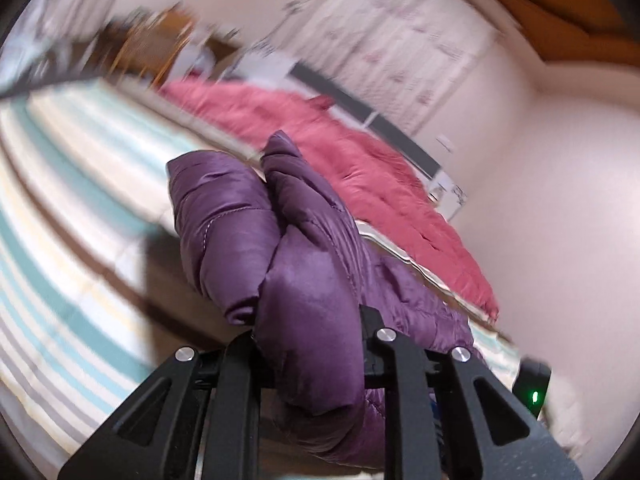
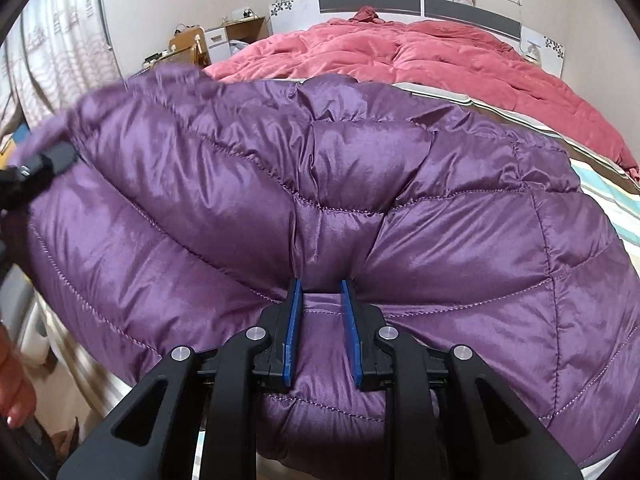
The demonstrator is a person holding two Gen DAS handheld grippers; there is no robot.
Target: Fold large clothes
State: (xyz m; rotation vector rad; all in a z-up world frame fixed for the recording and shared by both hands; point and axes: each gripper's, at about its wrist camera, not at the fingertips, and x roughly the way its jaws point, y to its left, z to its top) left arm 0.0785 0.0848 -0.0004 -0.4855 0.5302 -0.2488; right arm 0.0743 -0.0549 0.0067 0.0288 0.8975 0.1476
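**A:** Striped bed sheet (image 2: 612, 196) in teal and cream under everything, pink quilt (image 2: 420, 56) bunched toward the headboard (image 2: 472, 10), curtains behind. Your purple puffer jacket (image 2: 320, 184) lies across the near part of the bed, spread wide in front of your right hand.

**B:** And what do my grippers have?

**A:** Your right gripper (image 2: 322, 328) has its blue pads (image 2: 294, 328) pinched on a ridge of the jacket at the near edge; the fabric bulges up between and around them. Your left gripper (image 1: 308, 344) is clamped on a thick bunch of the same jacket (image 1: 288, 264), which hangs over its fingers and hides the pads. From the right wrist view, your left gripper (image 2: 44, 166) shows at the far left edge of the jacket, blurred.

**B:** So which step is this?

**A:** I judge it a side fold: your left hand holds one side off the bed while your right anchors the near hem.

**B:** Next?

**A:** Probably carry the left bunch across the body toward the opposite side, keep your right grip firm so the slippery shell doesn't slide, then lay it flat before you release.
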